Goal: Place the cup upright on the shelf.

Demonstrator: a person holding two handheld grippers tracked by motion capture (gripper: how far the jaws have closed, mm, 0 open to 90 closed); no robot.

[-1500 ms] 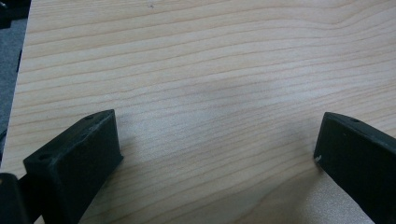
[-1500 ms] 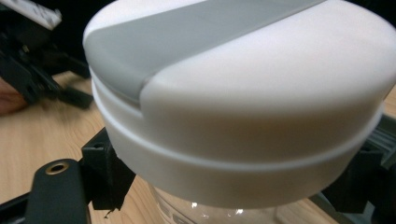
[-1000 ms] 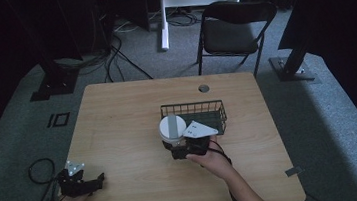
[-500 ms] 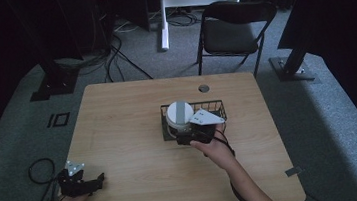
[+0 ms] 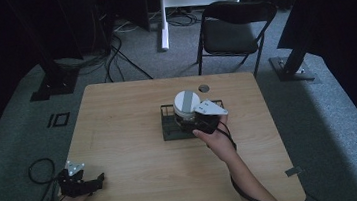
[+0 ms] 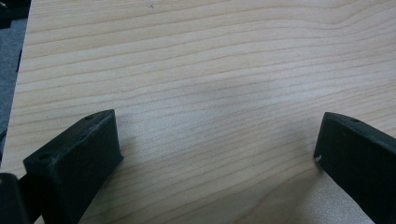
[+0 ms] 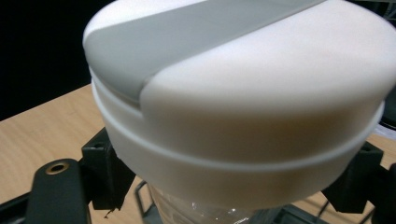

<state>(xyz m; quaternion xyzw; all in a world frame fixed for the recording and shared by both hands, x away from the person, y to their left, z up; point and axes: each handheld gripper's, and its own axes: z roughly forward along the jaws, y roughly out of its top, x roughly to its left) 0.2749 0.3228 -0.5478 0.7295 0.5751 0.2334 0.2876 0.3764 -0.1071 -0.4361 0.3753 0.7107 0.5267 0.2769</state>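
A clear jar with a white and grey lid (image 5: 186, 102) (image 7: 233, 88) is held over the black wire basket (image 5: 170, 130) at the middle of the table. My right gripper (image 5: 195, 123) is shut on the jar just below its lid, its black jaws pressed against both sides of the jar in the right gripper view. My left gripper (image 5: 92, 183) rests at the table's near left corner, open, with bare wood between its wide-set jaws (image 6: 215, 154).
The wooden table (image 5: 119, 132) has a small round hole cover (image 5: 204, 88) near its far edge. A folding chair (image 5: 232, 29) stands beyond the table. Cables lie on the grey floor at the left.
My right gripper has carried the jar away from me, from the basket's near side to above the basket. The left gripper has stayed put.
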